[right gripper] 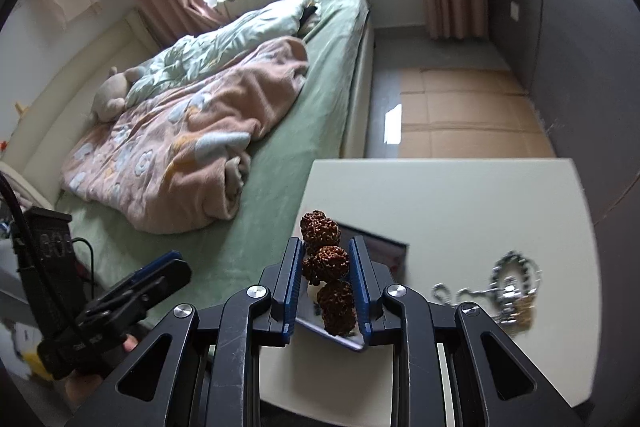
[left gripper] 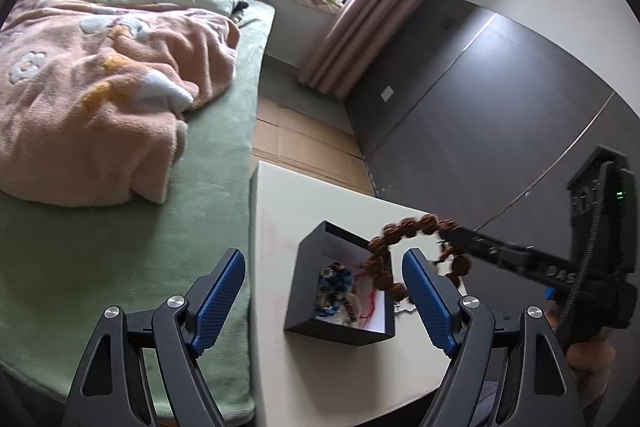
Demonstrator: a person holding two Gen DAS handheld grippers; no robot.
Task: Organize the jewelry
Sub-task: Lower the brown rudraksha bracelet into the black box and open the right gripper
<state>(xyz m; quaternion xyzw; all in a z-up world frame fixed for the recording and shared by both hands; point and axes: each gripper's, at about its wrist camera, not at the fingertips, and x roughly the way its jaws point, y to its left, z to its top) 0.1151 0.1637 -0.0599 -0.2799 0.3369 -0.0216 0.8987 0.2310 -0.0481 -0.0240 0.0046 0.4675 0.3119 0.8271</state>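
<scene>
An open black box [left gripper: 298, 287] sits on the white table [left gripper: 276, 227], with blue beads [left gripper: 336, 279] and a red string inside. My left gripper [left gripper: 324, 259] hovers open in front of the box, one finger on each side and nothing between them. My right gripper [right gripper: 326, 245] is shut on a bracelet of rough brown beads [right gripper: 330, 263] and holds it just above the box [right gripper: 403, 259]. In the left wrist view the bracelet [left gripper: 400, 227] hangs as a loop over the box's right rim from the right gripper [left gripper: 452, 239]. A silver chain [right gripper: 512, 279] lies on the table to the right.
A bed with a green sheet [left gripper: 216, 187] and a pink blanket [left gripper: 100, 99] runs along the table's left edge. Dark wall panels [left gripper: 480, 99] stand behind and to the right. Flattened cardboard [right gripper: 460, 115] covers the floor beyond the table.
</scene>
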